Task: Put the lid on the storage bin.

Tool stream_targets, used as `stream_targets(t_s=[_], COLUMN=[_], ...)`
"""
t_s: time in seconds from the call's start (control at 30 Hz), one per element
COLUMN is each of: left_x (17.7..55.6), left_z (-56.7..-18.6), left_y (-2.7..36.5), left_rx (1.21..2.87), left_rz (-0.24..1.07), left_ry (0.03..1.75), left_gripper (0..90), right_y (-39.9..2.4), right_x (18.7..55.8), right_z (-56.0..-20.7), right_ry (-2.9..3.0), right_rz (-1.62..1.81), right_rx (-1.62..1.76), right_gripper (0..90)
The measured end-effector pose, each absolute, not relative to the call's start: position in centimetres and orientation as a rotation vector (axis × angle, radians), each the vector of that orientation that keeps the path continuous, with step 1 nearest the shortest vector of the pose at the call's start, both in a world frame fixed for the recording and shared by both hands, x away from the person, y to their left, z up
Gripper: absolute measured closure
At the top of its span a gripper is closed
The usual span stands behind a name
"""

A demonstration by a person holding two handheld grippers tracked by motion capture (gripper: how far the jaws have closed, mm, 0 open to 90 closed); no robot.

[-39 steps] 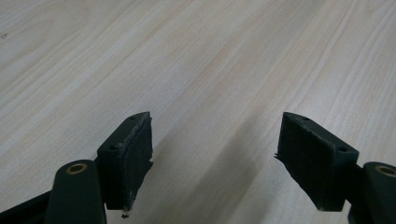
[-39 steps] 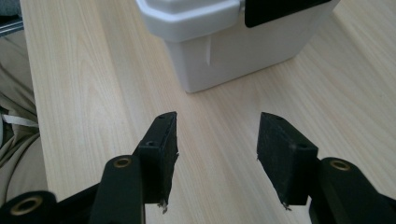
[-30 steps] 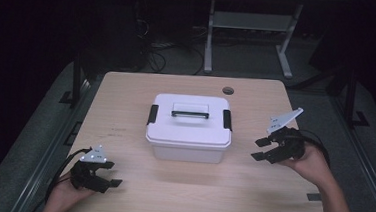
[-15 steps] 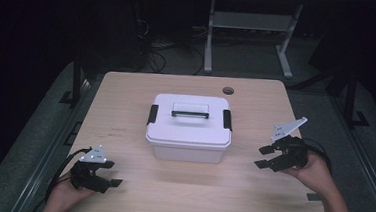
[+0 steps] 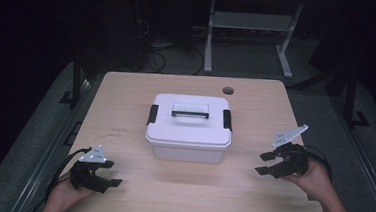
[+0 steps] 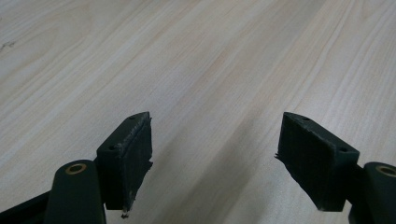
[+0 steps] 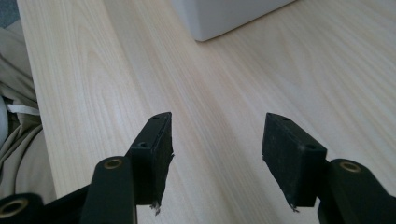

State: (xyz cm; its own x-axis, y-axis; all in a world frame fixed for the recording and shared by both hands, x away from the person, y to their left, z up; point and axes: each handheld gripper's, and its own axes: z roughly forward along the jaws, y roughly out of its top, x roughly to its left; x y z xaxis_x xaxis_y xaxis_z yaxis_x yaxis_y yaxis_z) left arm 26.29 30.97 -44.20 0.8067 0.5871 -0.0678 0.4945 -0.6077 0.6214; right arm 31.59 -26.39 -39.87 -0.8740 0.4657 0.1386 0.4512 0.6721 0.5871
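Note:
A white lidded box (image 5: pixel 189 128) with a handle on top and black latches at both ends stands in the middle of the wooden table (image 5: pixel 126 96). My left gripper (image 5: pixel 113 174) rests near the table's front left corner, jaws open and pointing right, with bare wood between them (image 6: pixel 215 154). My right gripper (image 5: pixel 262 163) hovers low over the table to the right of the box, apart from it, pointing left toward it. Its jaws (image 7: pixel 217 149) stand open with nothing between them. A lower corner of the box (image 7: pixel 224 14) shows ahead in the right gripper view.
A round cable hole (image 5: pixel 228 91) sits in the table behind the box. Beyond the far edge stand a metal table frame (image 5: pixel 252 25) and loose cables (image 5: pixel 154 58) on the dark floor. Beige cloth (image 7: pixel 18 140) lies past the table's near edge.
My right gripper has sunk lower and come toward the table's front edge, still beside the box. The left gripper and the box have not moved.

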Motion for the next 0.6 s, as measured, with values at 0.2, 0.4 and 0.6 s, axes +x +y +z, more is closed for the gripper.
stream_targets(t_s=[0.2, 0.4, 0.6], left_x=[26.3, 26.3, 26.2], left_z=[-44.3, -44.4, -44.3], left_y=[30.8, 30.8, 30.9], left_rx=[2.351, 2.348, 2.346], left_rz=[0.188, 0.188, 0.194], left_ry=[0.79, 0.794, 0.798], left_gripper=[25.9, 25.9, 25.9], right_y=[-26.7, -27.1, -27.2], right_x=[31.3, 30.9, 30.6], right_z=[-40.5, -41.3, -42.1], right_ry=[2.851, 2.851, 2.859], right_rz=[1.002, 1.014, 1.025], right_rx=[0.805, 0.827, 0.842], right_gripper=[42.1, 41.7, 41.4])
